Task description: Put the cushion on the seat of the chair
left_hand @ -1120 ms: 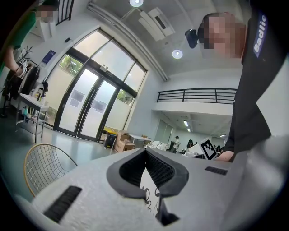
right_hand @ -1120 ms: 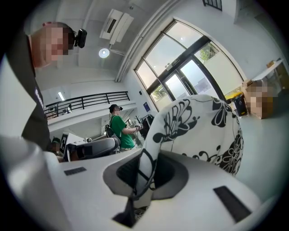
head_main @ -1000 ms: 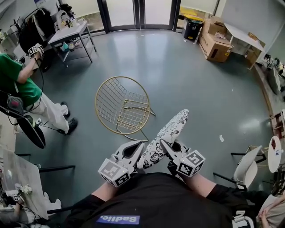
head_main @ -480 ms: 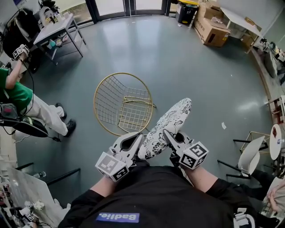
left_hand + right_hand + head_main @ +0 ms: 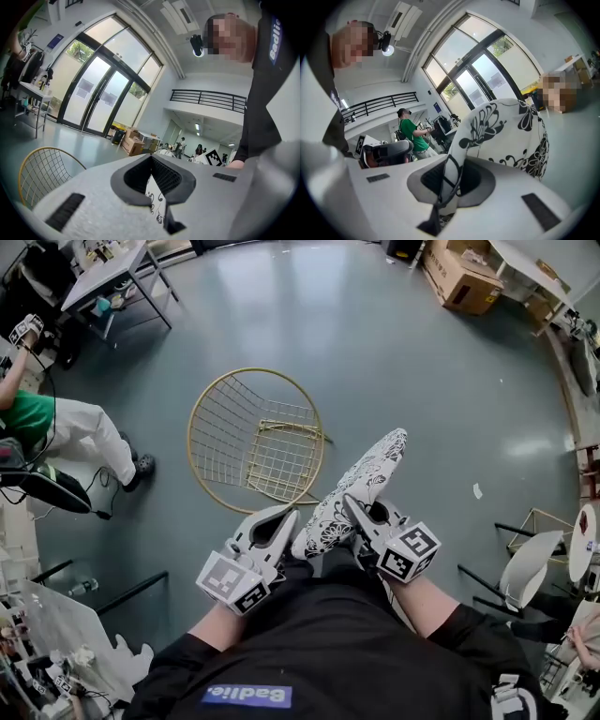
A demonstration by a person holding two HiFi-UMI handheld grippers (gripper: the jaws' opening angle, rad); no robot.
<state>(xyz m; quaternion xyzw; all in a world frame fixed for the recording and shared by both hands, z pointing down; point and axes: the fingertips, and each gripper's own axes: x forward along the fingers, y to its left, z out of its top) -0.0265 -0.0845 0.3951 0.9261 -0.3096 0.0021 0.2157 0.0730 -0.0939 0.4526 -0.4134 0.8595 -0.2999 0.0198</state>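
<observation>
A white cushion with a black flower print (image 5: 354,491) hangs in the air between both grippers, its far end pointing away from me. My left gripper (image 5: 289,527) is shut on the cushion's near left edge; that edge (image 5: 155,201) shows pinched in its jaws. My right gripper (image 5: 349,512) is shut on the cushion's right edge (image 5: 506,136). A gold wire chair (image 5: 255,437) stands on the grey floor just ahead and to the left of the cushion; its seat (image 5: 283,460) is bare. Its curved wire back (image 5: 42,174) also shows in the left gripper view.
A person in a green top (image 5: 56,427) sits at the left. A metal table (image 5: 108,282) stands at the back left, cardboard boxes (image 5: 464,277) at the back right. A white chair (image 5: 525,573) and a small gold frame (image 5: 530,526) stand at the right.
Both grippers have carried the cushion forward, closer to the gold chair. The chair now sits nearer the middle of the head view. Both grips are unchanged.
</observation>
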